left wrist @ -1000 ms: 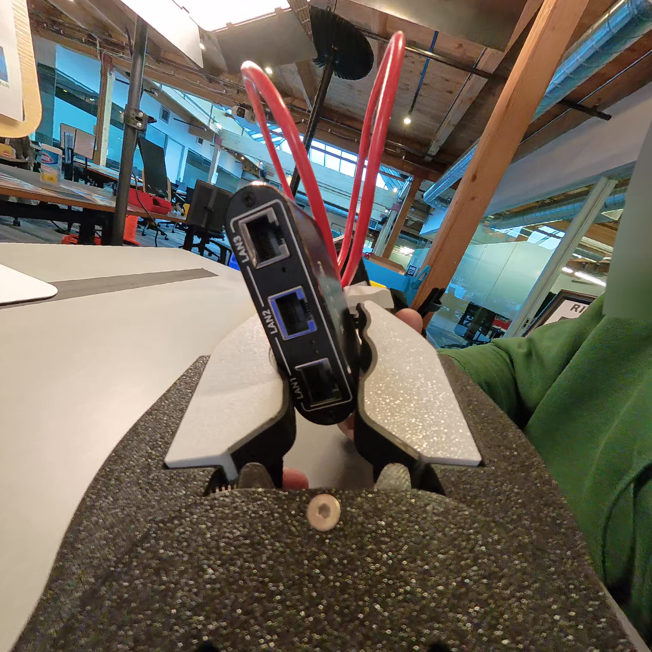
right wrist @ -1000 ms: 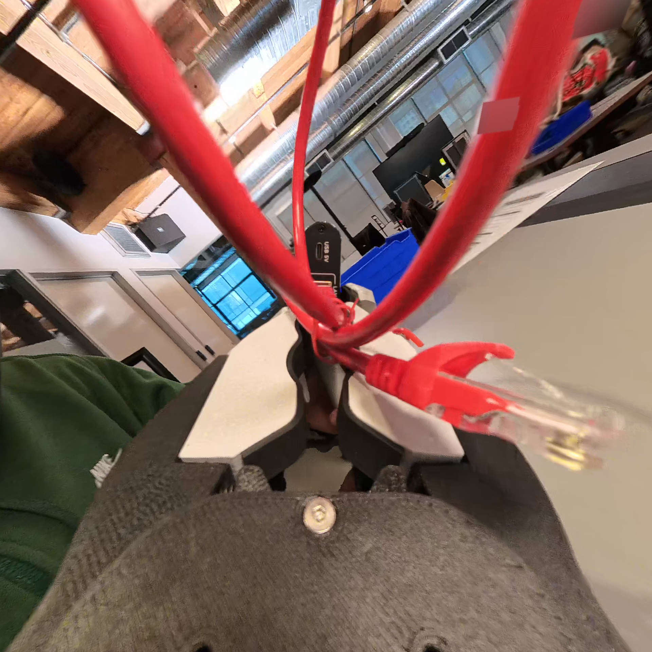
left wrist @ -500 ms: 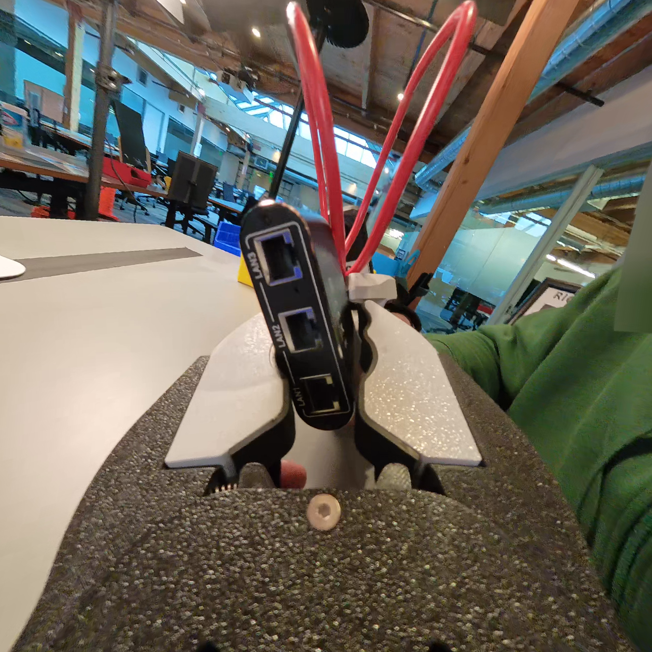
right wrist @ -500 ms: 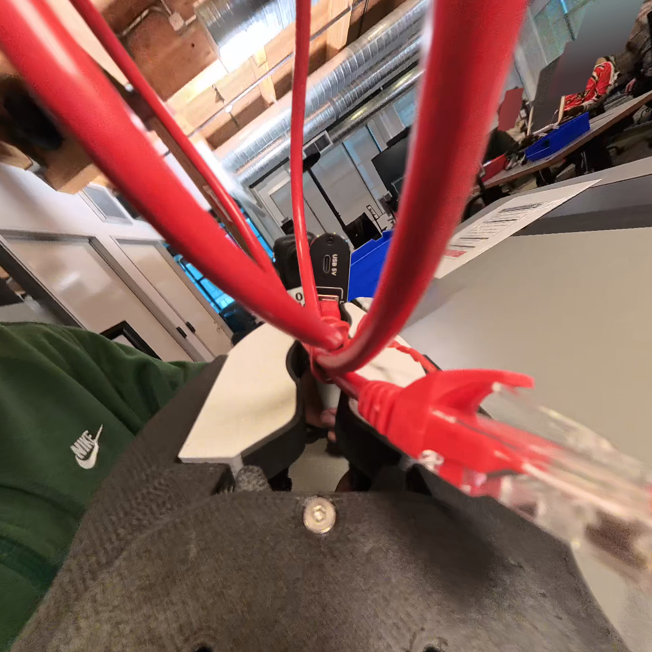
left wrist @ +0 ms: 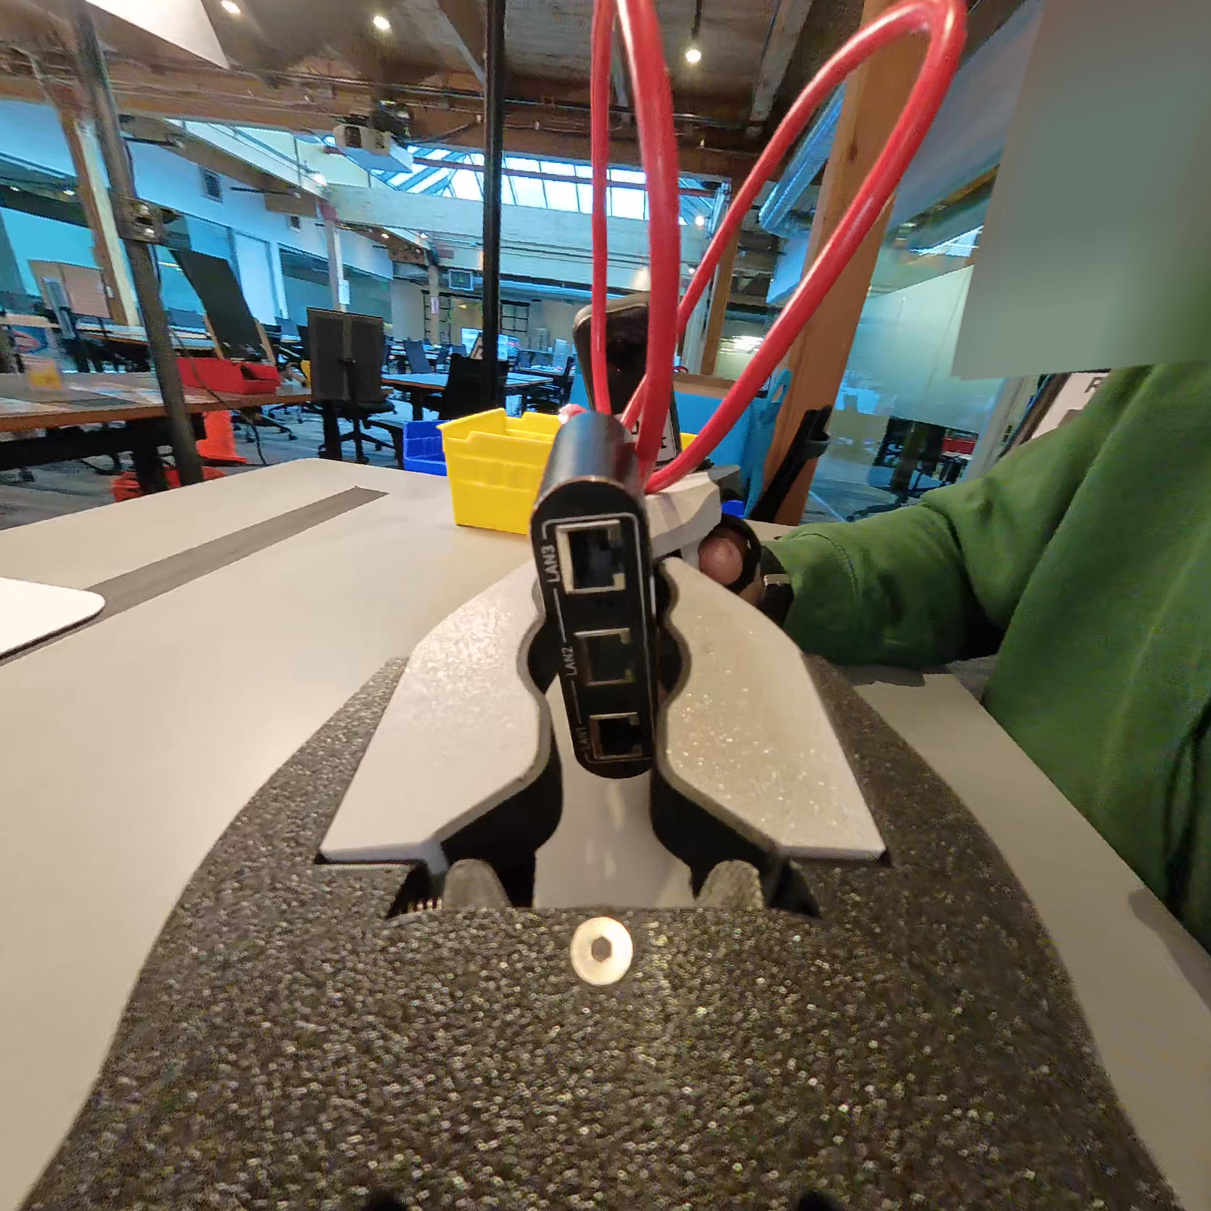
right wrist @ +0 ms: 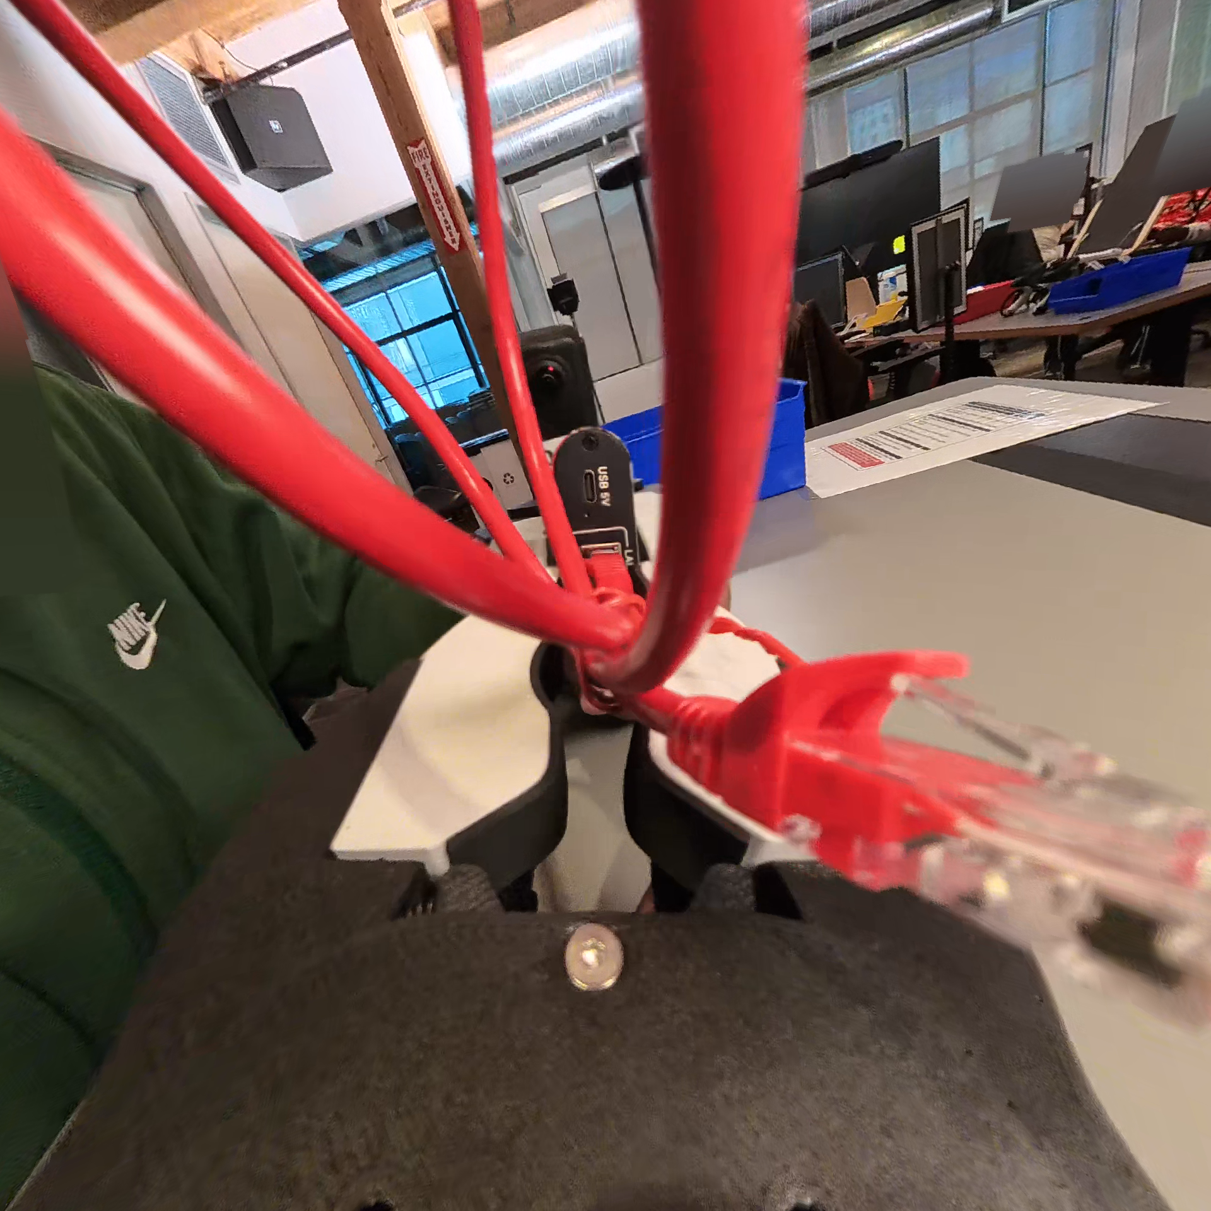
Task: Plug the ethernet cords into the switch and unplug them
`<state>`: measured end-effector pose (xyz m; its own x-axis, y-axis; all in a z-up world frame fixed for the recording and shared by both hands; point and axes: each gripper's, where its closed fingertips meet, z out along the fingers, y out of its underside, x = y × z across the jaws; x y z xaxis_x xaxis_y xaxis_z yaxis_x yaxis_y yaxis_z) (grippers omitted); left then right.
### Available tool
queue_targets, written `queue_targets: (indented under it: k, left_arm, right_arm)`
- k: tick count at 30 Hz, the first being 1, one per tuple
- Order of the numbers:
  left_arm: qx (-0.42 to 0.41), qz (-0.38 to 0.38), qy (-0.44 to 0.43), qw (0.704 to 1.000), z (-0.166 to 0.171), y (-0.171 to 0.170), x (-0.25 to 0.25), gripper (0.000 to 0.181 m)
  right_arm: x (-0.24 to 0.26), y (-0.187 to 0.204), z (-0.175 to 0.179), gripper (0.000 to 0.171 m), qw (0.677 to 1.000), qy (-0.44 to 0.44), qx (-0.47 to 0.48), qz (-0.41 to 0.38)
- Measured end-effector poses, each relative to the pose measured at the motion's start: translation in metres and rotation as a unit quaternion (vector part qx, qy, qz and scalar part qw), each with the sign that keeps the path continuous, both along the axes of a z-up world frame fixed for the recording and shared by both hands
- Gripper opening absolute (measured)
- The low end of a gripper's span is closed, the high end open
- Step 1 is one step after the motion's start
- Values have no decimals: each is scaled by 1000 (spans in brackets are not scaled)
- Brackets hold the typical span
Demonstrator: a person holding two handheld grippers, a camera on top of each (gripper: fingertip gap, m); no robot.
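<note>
My left gripper (left wrist: 601,645) is shut on a black switch (left wrist: 599,629), held upright above the table, its three empty ports facing the camera. Behind it, loops of red ethernet cord (left wrist: 655,216) rise from my right gripper (left wrist: 688,504). In the right wrist view, my right gripper (right wrist: 593,681) is shut on the bundled red cord (right wrist: 714,327). A loose red plug with a clear tip (right wrist: 917,780) sticks out close to the camera at the right. The switch's far end (right wrist: 595,498) stands just beyond, with another red plug (right wrist: 606,570) seated in it.
A grey table (left wrist: 196,655) lies below. A yellow bin (left wrist: 491,468) stands behind the switch, a blue bin (right wrist: 780,439) and a printed sheet (right wrist: 950,432) farther right. A person's green sleeve (left wrist: 1048,557) is at the right. A white pad (left wrist: 39,609) is at the left edge. Only a small space, under 4 cm, lies between the two pairs of fingers.
The left gripper has tipped down and turned the switch upright, port face square to the camera. The right gripper with the cord bundle has come lower, and the loose plug swung closer to its camera.
</note>
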<state>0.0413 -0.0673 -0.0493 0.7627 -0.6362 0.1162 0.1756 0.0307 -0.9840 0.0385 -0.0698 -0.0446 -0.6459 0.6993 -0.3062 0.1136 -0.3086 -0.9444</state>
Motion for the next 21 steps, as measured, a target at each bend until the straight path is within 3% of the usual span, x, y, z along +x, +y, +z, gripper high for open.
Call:
queue_targets:
  k: [7, 21]
  left_arm:
    - [-12, 49, 26, 998, -3, 4, -6, 27]
    - [-54, 41, -52, 996, -6, 8, -10, 27]
  right_arm:
    - [-6, 8, -4, 21, 1000, -8, -12, -27]
    - [-9, 15, -7, 21, 998, -25, -52, -28]
